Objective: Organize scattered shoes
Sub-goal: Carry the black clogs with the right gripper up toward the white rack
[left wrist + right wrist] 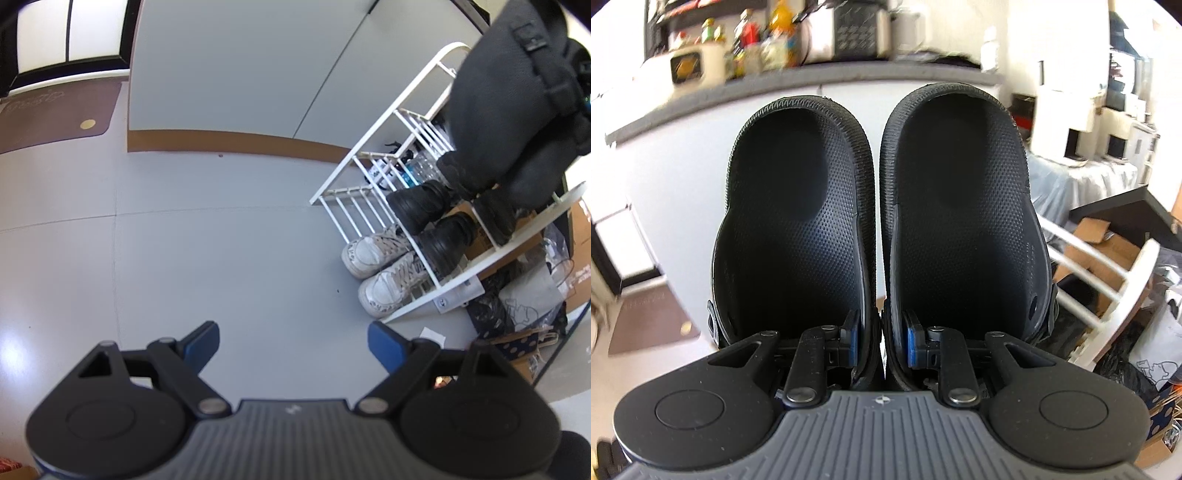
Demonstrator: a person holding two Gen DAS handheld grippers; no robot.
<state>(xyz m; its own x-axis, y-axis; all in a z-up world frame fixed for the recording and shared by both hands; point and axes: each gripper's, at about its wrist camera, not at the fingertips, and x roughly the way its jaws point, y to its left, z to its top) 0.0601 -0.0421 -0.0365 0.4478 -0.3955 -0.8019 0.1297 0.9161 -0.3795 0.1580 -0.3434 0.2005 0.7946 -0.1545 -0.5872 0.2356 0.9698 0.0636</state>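
1. Where the pale grey floor [184, 221] meets a grey wall [240, 66] with a brown strip along its foot, a brown mat [55, 114] lies off to one side; the right wrist view shows a blurred counter [738, 85] crowded with small things.
2. The right gripper [881, 343] is clamped on a pair of black clogs [879, 221], its blue pads pinching the two inner walls together, the clogs side by side with their openings facing the camera, lifted clear of the floor.
3. The left gripper [293, 347] hangs over bare floor, jaws wide apart, holding nothing.
4. A white rack [373, 184] stands by the wall: white sneakers [384, 266] on its lowest level, black shoes [428, 221] above them, plastic bottles [417, 170] further back.
5. Cardboard boxes [576, 236] and bags [517, 306] are piled beside the rack.
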